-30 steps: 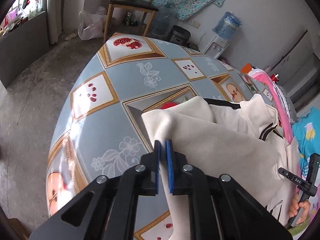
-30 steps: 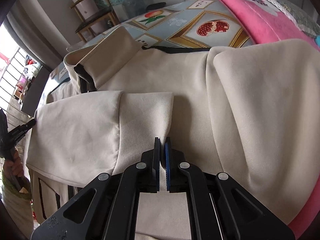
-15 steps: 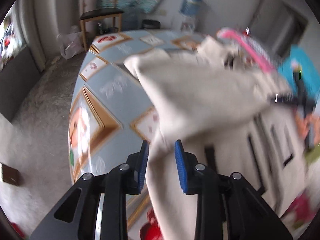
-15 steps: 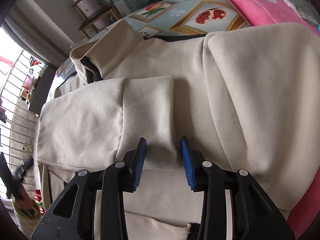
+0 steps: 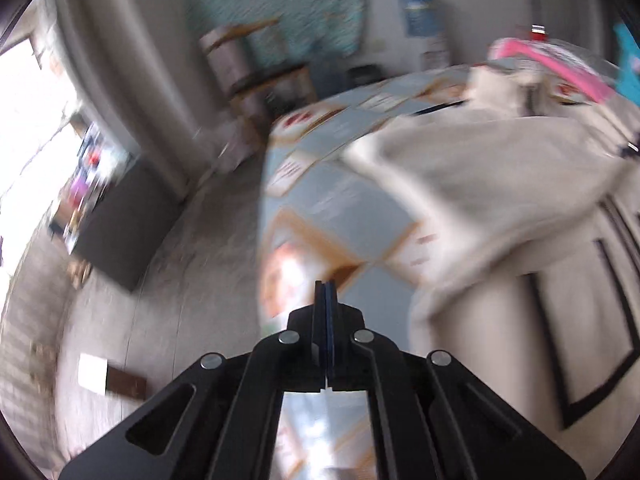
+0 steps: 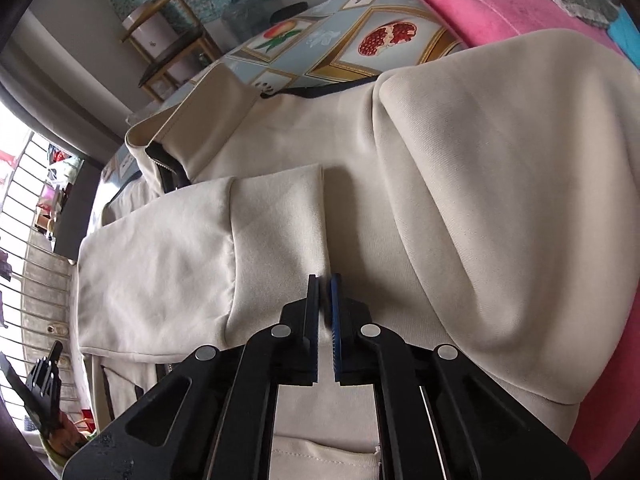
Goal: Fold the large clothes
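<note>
A large cream jacket (image 6: 400, 184) with black trim lies spread on the patterned table (image 6: 360, 28). One sleeve (image 6: 192, 248) is folded across its body. My right gripper (image 6: 325, 280) is shut and empty, just above the sleeve's cuff edge. In the blurred left wrist view the jacket (image 5: 500, 184) lies to the right. My left gripper (image 5: 325, 286) is shut and empty, off the jacket's left side, over the table's edge (image 5: 280, 256).
A pink blanket (image 6: 500, 4) lies on the table beyond the jacket. A wooden chair (image 6: 168, 40) stands past the table's far end. A grey cabinet (image 5: 120, 224) stands on the floor at left. The other gripper (image 6: 40, 384) shows at lower left.
Both grippers opened and let go of the sleeve, then shut again empty. The left gripper swung left, away from the jacket. The sleeve now lies flat.
</note>
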Tool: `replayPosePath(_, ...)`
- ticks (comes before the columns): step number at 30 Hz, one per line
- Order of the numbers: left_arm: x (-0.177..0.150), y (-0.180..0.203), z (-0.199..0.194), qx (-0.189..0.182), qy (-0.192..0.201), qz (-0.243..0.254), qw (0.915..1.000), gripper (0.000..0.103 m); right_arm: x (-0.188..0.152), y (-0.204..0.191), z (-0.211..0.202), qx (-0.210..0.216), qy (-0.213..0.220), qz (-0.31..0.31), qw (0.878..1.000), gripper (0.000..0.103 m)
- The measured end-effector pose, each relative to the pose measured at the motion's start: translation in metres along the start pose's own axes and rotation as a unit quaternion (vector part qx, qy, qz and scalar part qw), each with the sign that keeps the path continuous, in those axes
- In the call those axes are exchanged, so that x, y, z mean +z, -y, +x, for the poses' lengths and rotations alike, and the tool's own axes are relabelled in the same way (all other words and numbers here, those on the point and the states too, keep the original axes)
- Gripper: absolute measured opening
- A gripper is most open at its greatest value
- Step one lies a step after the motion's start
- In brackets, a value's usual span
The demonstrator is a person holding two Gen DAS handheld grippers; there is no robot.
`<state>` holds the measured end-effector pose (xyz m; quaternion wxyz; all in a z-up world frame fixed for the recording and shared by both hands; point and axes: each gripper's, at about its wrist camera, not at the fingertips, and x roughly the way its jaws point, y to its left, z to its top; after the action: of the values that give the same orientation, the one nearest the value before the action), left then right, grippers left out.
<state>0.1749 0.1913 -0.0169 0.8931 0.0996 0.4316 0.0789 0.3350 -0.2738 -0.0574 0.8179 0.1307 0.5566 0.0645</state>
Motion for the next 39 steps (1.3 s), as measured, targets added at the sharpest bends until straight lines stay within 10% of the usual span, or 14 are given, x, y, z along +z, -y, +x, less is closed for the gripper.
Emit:
replayPosePath(5, -0.014, -0.038, -0.010, -0.125, -0.007, -0.093, 0.9877, 0.002, -0.006, -0.003, 0.001, -0.006, -0.007, -0.009, 1.000, 0.012)
replayPosePath(11, -0.017, 0.000, -0.013, -0.204, -0.022, -0.073, 0.9760, 0.025, -0.008, -0.013, 0.000, 0.000, -0.005, -0.017, 1.000, 0.035)
replayPosePath(22, -0.014, 0.048, -0.007, -0.112, -0.009, -0.008, 0.9936, 0.005, -0.010, -0.007, -0.001, 0.005, 0.000, 0.010, 1.000, 0.036)
replayPosePath(39, -0.026, 0.020, -0.022, -0.092, -0.019, -0.007, 0.9956, 0.014, -0.032, -0.018, -0.034, -0.058, 0.030, -0.060, 0.996, 0.039)
